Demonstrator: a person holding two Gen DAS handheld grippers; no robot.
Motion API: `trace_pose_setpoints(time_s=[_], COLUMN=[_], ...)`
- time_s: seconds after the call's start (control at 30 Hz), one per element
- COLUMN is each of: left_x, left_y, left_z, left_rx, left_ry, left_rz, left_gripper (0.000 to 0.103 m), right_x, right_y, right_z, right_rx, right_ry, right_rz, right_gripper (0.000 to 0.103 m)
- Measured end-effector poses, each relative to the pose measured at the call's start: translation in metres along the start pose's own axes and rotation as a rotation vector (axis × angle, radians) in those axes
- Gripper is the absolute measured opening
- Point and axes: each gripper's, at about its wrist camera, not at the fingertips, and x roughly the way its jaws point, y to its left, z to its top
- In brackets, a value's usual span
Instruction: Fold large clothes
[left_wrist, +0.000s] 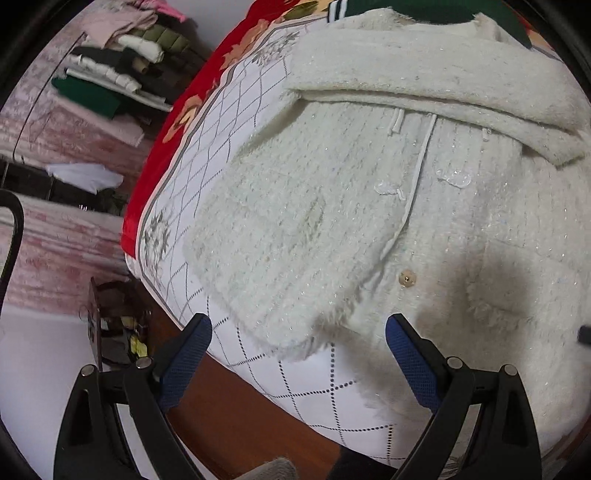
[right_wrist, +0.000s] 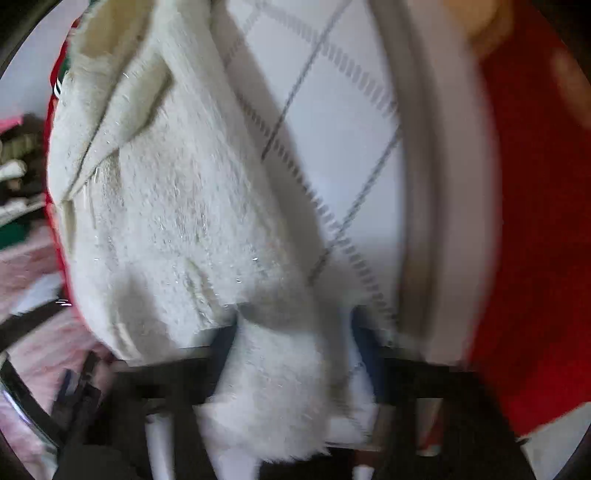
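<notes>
A fluffy white cardigan (left_wrist: 388, 206) lies on a quilted white bedspread (left_wrist: 229, 155), one sleeve folded across its top. A small gold button (left_wrist: 407, 277) shows on its front. My left gripper (left_wrist: 297, 328) is open and empty, its blue-padded fingers (left_wrist: 188, 354) just above the cardigan's near hem. In the blurred right wrist view the right gripper (right_wrist: 295, 332) is shut on a fluffy edge of the cardigan (right_wrist: 177, 206), which bunches between the fingers.
The bedspread has a red floral border (left_wrist: 177, 122) (right_wrist: 524, 221). A stack of folded clothes (left_wrist: 122, 74) sits at the far left. A dark green garment (left_wrist: 424, 9) lies beyond the cardigan. A wooden bed edge (left_wrist: 236, 413) and a dark box (left_wrist: 114, 325) are below.
</notes>
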Motion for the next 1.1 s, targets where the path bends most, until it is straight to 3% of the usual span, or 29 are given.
trace_pose_setpoints(time_s=[0.07,0.17,0.27,0.3,0.37,0.43,0.47,0.57,0.63,0.67,0.7,0.73,0.83,0.9,0.97,1.03,1.1], left_x=[-0.001,-0.002,-0.004,-0.006,-0.009,-0.009,-0.008,-0.006,-0.003,-0.003,-0.002,0.0,0.0,-0.005,-0.017,-0.033,-0.048], left_y=[0.005,0.011,0.014,0.012,0.003,-0.011,-0.021,-0.039,-0.05,-0.054,-0.057,-0.06,-0.066,-0.066,-0.069,-0.077,-0.09], left_z=[-0.001,-0.007,-0.012,-0.014,-0.017,-0.02,-0.021,-0.021,-0.018,-0.017,-0.016,-0.015,-0.015,-0.017,-0.02,-0.027,-0.037], left_rx=[-0.004,0.014,0.02,0.023,0.027,0.031,0.029,0.018,0.013,0.008,0.006,0.006,0.006,0.004,0.01,0.037,0.077], left_ry=[-0.012,-0.033,-0.04,-0.044,-0.045,-0.041,-0.037,-0.039,-0.036,-0.035,-0.033,-0.031,-0.019,-0.012,-0.01,-0.021,-0.025], left_rz=[0.018,0.065,0.073,0.07,0.059,0.049,0.048,0.056,0.063,0.065,0.07,0.072,0.07,0.056,0.045,0.03,0.016], left_gripper=[0.096,0.096,0.096,0.096,0.096,0.096,0.096,0.096,0.096,0.096,0.096,0.096,0.096,0.096,0.096,0.096,0.096], right_x=[0.011,0.033,0.035,0.023,-0.007,-0.034,-0.039,-0.042,-0.031,-0.02,-0.009,-0.005,0.0,0.003,0.001,-0.008,-0.022], right_y=[0.019,0.055,0.053,0.049,0.037,0.034,0.036,0.051,0.066,0.076,0.082,0.078,0.072,0.084,0.093,0.101,0.089], right_z=[-0.014,-0.033,-0.036,-0.032,-0.021,0.006,0.013,0.056,0.08,0.086,0.088,0.091,0.095,0.092,0.085,0.073,0.063], right_rx=[-0.04,-0.142,-0.157,-0.161,-0.176,-0.157,-0.147,-0.176,-0.243,-0.282,-0.288,-0.271,-0.241,-0.256,-0.252,-0.261,-0.282], right_ry=[0.014,0.159,0.282,0.26,0.166,0.05,0.013,-0.078,-0.075,-0.066,-0.074,-0.087,-0.081,-0.057,-0.023,-0.043,-0.069], right_rz=[0.032,0.064,0.048,0.037,0.001,-0.016,-0.002,0.006,-0.008,-0.06,-0.1,-0.14,-0.157,-0.154,-0.133,-0.095,-0.1], right_gripper=[0.007,0.007,0.011,0.013,0.026,0.052,0.054,0.054,0.054,0.054,0.044,0.025,0.018,0.02,0.038,0.062,0.072])
